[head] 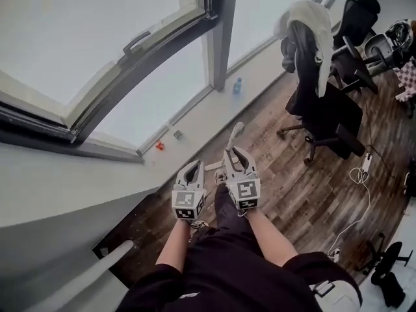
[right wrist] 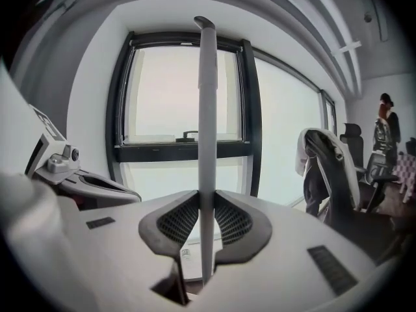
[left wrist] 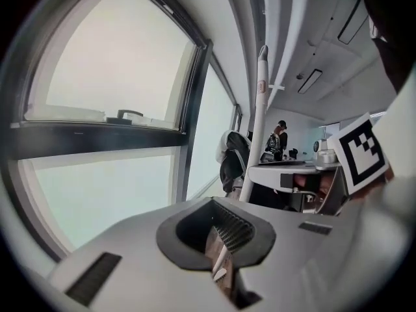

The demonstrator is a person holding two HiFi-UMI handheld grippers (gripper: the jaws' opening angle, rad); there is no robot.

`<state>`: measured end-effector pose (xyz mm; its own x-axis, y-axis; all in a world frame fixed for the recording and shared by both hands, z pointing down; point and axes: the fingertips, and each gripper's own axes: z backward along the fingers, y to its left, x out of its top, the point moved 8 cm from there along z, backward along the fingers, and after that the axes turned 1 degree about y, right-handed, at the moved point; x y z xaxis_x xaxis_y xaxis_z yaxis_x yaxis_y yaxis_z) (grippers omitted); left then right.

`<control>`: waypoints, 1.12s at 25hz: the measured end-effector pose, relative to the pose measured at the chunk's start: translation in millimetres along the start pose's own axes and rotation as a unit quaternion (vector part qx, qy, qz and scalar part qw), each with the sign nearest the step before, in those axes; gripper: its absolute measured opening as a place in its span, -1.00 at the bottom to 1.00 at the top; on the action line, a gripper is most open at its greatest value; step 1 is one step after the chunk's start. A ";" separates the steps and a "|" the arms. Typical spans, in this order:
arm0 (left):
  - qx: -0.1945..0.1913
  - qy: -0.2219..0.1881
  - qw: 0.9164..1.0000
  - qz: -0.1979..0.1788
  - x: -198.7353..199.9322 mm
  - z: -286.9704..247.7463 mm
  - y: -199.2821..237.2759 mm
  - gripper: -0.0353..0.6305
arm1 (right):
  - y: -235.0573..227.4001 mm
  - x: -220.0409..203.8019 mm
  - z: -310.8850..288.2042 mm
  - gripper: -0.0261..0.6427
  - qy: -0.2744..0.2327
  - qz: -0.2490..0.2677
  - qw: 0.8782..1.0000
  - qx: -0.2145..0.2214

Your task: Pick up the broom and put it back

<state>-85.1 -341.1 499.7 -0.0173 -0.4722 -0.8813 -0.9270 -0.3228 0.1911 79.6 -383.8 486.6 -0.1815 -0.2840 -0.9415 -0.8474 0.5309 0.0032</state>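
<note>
The broom (right wrist: 207, 142) stood upright before the window (right wrist: 162, 90), its handle clamped between the pads of the right tool (right wrist: 207, 236). Just left of it, the left tool (left wrist: 224, 242) was closed on nothing.

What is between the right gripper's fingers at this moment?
The broom handle, upright, pinched by the fingers of the right gripper; the right gripper view shows it.

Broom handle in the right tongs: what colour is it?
Plain light grey; the broom handle shows best in the right gripper view.
</note>
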 end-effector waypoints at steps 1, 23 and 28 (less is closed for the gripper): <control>0.001 0.002 1.000 0.003 4.0 -14.2 2.2 -0.89 | -8.4 0.9 -11.7 -0.65 0.000 0.002 1.000 0.004; 0.029 0.047 0.998 0.011 34.1 -209.1 68.2 -0.89 | -146.0 -32.9 -246.2 -0.65 0.036 -0.033 0.999 0.022; 0.038 0.051 0.998 0.017 39.3 -221.4 88.3 -0.89 | -159.7 -41.4 -304.9 -0.65 0.046 -0.028 0.998 0.036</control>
<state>-84.7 -569.8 577.6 -0.0155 -0.5635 -0.8260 -0.9523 -0.2435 0.1839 70.3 -700.3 627.9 -0.1833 -0.3851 -0.9045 -0.8199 0.5676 -0.0755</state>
